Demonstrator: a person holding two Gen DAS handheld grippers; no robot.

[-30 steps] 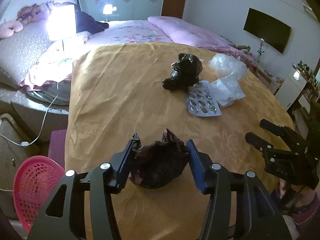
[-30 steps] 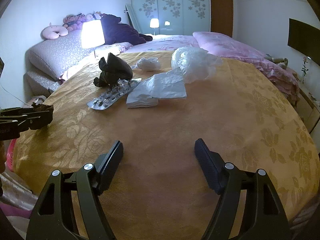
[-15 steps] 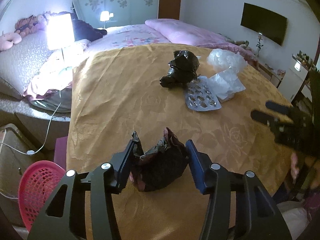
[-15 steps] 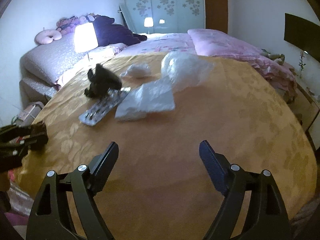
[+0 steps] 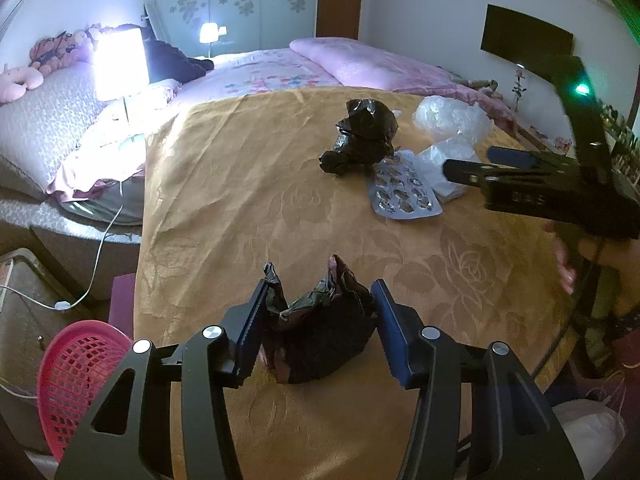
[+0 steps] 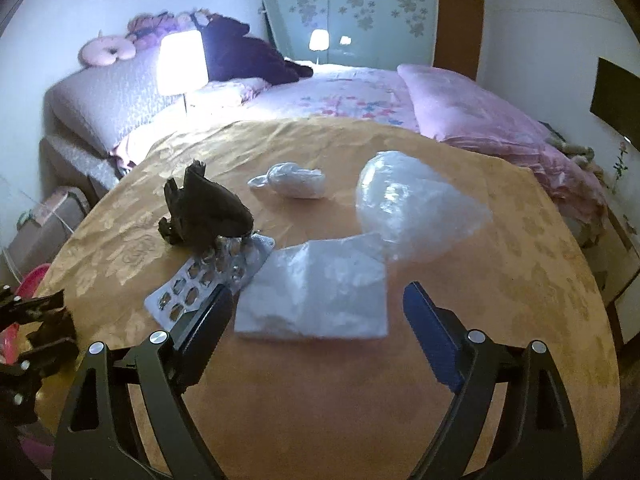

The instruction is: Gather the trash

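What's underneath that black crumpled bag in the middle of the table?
The black bag rests on the gold tablecloth, its edge overlapping the far end of the silver blister pack. Anything beneath its middle is hidden.

Lit lamp (image 5: pixel 122 62) beside pink bed (image 5: pixel 280 72); floral wardrobe (image 5: pixel 236 4) behind.

Crumpled dark wrapper (image 5: pixel 320 332) with reddish inner edges is clamped between the 2 pads of the left gripper (image 5: pixel 316 330), just above the gold floral tablecloth (image 5: pixel 240 208), pink mesh basket (image 5: pixel 76 376) below the table edge to its left. Further in: black crumpled bag (image 6: pixel 206 210) upright, touching the far end of a flat silver blister pack (image 6: pixel 208 276) with punched-out cells, which lies just beside a flat white plastic bag (image 6: pixel 320 292). Behind that sits a puffed clear plastic bag (image 6: pixel 416 208), touching it, and a small knotted white bag (image 6: pixel 292 180) lying apart near the far edge.
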